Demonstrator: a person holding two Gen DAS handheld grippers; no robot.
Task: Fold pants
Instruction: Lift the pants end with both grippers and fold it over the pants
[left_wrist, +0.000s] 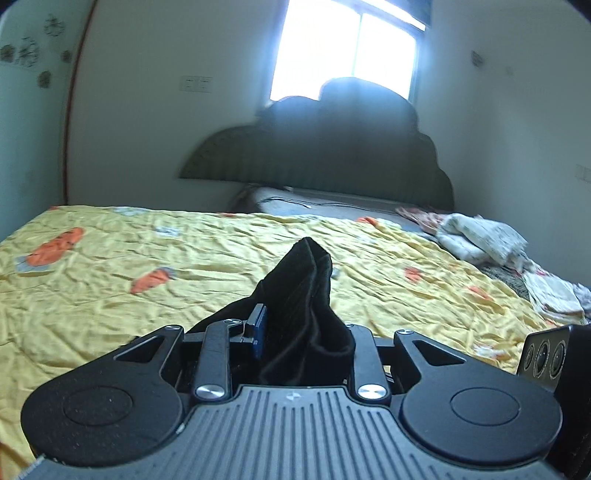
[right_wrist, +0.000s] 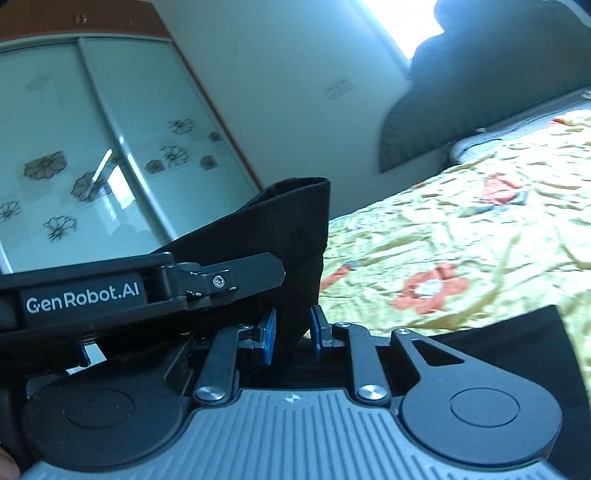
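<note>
the black pants (left_wrist: 306, 295) are up off the bed (left_wrist: 110, 277), pinched at two spots and carried over the yellow carrot-print cover. the left claw (left_wrist: 295, 332) is clenched on a thick bunch of the cloth, which bulges up between its fingers and hides the right-hand pad; only one blue pad (left_wrist: 260, 330) shows. the right claw (right_wrist: 293, 334) grasps a thinner flap of the same pants (right_wrist: 295, 229), the hem standing up above its two blue pads, with the other gripper's body lying right beside it on the left. more dark cloth (right_wrist: 517, 350) shows low at the right in that view, probably the hanging rest of the pants. the main risk, as i judge it, is slip: the right hold is on a narrow strip close to the edge, and a tug from the hanging weight or from the claws pulling apart could draw it out. the left bunch looks several layers thick, so the inner layers may slide free while the outer stay pinched, leaving the fold uneven. with the two claws so near each other, they could knock together or trap the same fold twice. when the pants are laid down, the crumpled cover and the pile of pale clothes (left_wrist: 480, 240) near the bed's far right could catch a trailing leg and skew the crease.
</note>
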